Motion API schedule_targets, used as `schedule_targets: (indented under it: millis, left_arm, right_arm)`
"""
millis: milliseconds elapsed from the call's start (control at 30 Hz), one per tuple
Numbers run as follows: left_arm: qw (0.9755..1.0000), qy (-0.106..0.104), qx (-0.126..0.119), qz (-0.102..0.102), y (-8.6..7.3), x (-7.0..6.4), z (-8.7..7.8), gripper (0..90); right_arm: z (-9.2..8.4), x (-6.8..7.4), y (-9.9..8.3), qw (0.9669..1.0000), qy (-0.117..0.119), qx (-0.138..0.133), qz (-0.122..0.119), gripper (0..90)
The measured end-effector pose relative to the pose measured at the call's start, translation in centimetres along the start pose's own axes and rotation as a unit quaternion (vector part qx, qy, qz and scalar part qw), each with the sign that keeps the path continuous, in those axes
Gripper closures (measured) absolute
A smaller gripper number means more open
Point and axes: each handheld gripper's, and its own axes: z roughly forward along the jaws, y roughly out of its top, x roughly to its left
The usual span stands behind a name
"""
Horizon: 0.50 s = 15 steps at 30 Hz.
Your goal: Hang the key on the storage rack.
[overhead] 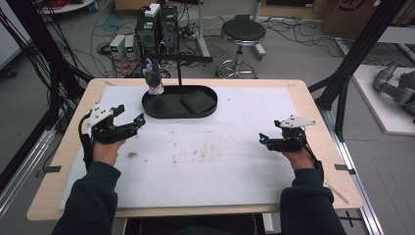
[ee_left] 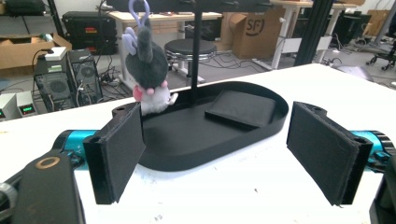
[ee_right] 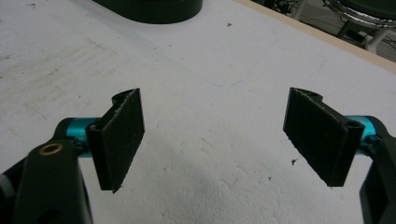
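A black oval tray (overhead: 161,113) lies at the back middle of the white mat. A grey and purple plush toy (overhead: 153,78) stands upright at its left end, beside a thin black post (overhead: 179,73) with a crossbar. A flat black pad (overhead: 193,102) lies in the tray's right half. My left gripper (overhead: 131,113) is open and empty, just left of the tray and aimed at it. In the left gripper view the plush toy (ee_left: 149,70), the pad (ee_left: 240,108) and the tray (ee_left: 261,128) lie beyond the open left gripper (ee_left: 219,154). My right gripper (overhead: 268,134) hovers open and empty over the mat at the right; the right gripper (ee_right: 215,135) has bare mat between its jaws.
The white mat (overhead: 210,161) covers most of the wooden table (overhead: 323,147) and has faint stains in the middle. Behind the table stand computer towers (overhead: 156,29), a round stool (overhead: 242,34) and loose cables on the floor. Black frame posts (overhead: 352,54) rise at the right.
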Motion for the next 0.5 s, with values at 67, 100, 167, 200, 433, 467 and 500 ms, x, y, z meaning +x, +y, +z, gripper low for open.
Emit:
schedule_targets:
  millis: [67, 100, 167, 200, 433, 467, 500]
  left_arm:
    - [1.0, -0.004, -0.002, 0.001, -0.1, -0.3, -0.3, 19.0]
    - [1.0, -0.006, -0.003, 0.004, -0.2, -0.4, -0.5, 19.1]
    - [0.9999, -0.01, -0.005, 0.004, -0.3, -0.6, -0.8, 19.1]
    - [0.9999, -0.012, -0.005, 0.004, -0.4, -0.7, -0.9, 19.1]
    - [0.9999, -0.013, 0.003, 0.001, -1.6, -0.6, -1.3, 19.1]
    - [0.9999, -0.013, 0.004, -0.001, -1.8, -0.5, -1.3, 19.1]
    - [0.9999, -0.014, 0.007, -0.001, -2.0, -0.5, -1.3, 19.0]
  right_arm:
    - [-0.2, 0.0, -0.1, 1.0, -0.002, 0.001, 0.003, 20.8]
    - [-0.2, -0.1, -0.1, 1.0, -0.001, -0.001, 0.0, 20.9]
    - [-0.4, 0.0, -0.2, 1.0, -0.001, -0.002, 0.004, 20.9]
    - [-0.4, 0.0, -0.2, 1.0, -0.001, -0.002, 0.004, 20.9]
    - [-0.6, 0.4, -0.2, 1.0, -0.004, -0.002, 0.005, 20.8]
    - [-0.6, 0.4, -0.2, 1.0, -0.004, -0.001, 0.007, 20.9]
    - [-0.5, 0.4, -0.2, 1.0, -0.004, -0.001, 0.009, 20.9]
